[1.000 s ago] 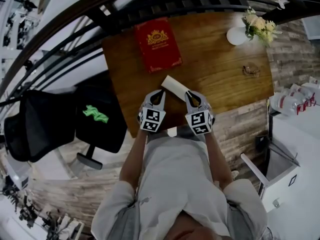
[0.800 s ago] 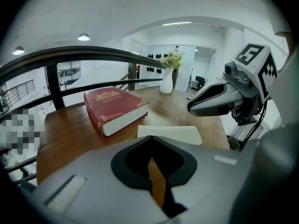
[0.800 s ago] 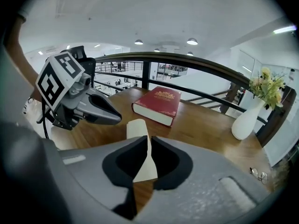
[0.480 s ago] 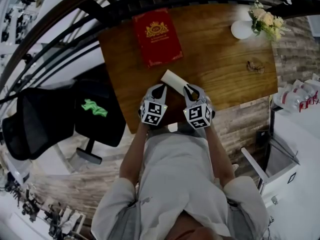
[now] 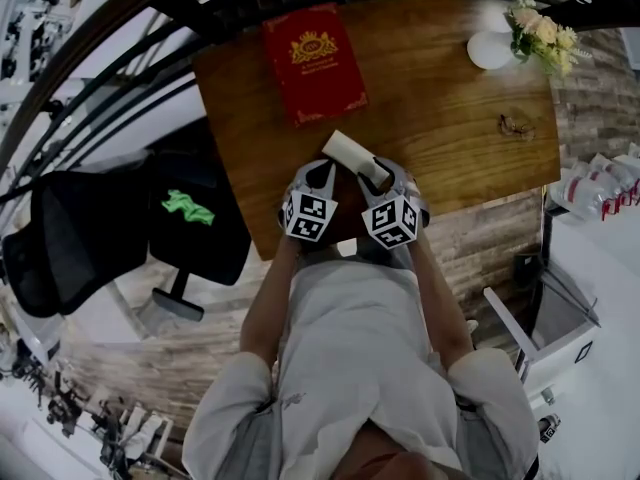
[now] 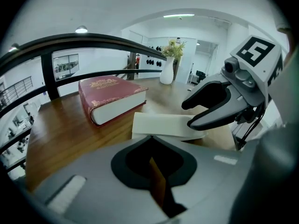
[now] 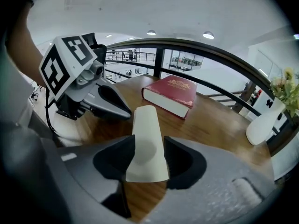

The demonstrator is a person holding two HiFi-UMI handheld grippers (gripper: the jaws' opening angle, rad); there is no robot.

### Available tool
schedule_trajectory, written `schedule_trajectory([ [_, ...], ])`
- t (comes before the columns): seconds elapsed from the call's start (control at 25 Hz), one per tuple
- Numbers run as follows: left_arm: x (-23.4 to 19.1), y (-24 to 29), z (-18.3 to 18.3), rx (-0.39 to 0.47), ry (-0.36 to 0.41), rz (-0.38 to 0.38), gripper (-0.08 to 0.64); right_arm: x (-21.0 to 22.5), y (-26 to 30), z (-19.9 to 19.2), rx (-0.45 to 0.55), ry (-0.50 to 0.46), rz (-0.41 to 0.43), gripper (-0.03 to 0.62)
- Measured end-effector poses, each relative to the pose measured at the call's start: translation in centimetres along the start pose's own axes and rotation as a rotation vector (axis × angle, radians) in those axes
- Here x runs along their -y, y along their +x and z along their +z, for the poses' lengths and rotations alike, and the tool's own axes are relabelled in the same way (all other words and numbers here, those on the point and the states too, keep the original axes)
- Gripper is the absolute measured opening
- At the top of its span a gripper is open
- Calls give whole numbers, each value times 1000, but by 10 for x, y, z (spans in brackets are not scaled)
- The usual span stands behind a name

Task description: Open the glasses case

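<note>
A cream glasses case lies shut on the wooden table, near its front edge. My right gripper is over the case's near end, pointing steeply down. Its jaws are opening and stand on either side of the case, which fills most of the gap between them. The left gripper hovers just left of the case with its jaws shut on nothing. From the left gripper view the case lies ahead, under the right gripper. The left gripper also shows in the right gripper view, beside the case.
A thick red book lies behind the case at the table's far left. A white vase with flowers stands at the far right corner, a small dark object nearer. A dark railing runs behind the table. A black chair stands to the left.
Both grippers have sunk toward the table. The right gripper has moved over the case's near end and its jaws have spread around it. The left gripper stays shut.
</note>
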State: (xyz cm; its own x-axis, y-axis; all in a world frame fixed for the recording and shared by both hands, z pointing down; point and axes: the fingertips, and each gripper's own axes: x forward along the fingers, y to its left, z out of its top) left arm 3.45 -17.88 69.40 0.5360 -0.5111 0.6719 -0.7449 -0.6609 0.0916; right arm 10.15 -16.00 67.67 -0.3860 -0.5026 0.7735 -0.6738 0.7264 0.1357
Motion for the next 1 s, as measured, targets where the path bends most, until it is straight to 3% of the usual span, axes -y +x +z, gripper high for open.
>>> schedule_trajectory([
  [0.48, -2, 8, -2, -14, -16, 0, 20, -11, 22, -14, -86, -45, 56, 330],
  [1.0, -1, 13, -5, -11, -37, 6, 20, -8, 31, -20, -111, -26, 87, 310],
])
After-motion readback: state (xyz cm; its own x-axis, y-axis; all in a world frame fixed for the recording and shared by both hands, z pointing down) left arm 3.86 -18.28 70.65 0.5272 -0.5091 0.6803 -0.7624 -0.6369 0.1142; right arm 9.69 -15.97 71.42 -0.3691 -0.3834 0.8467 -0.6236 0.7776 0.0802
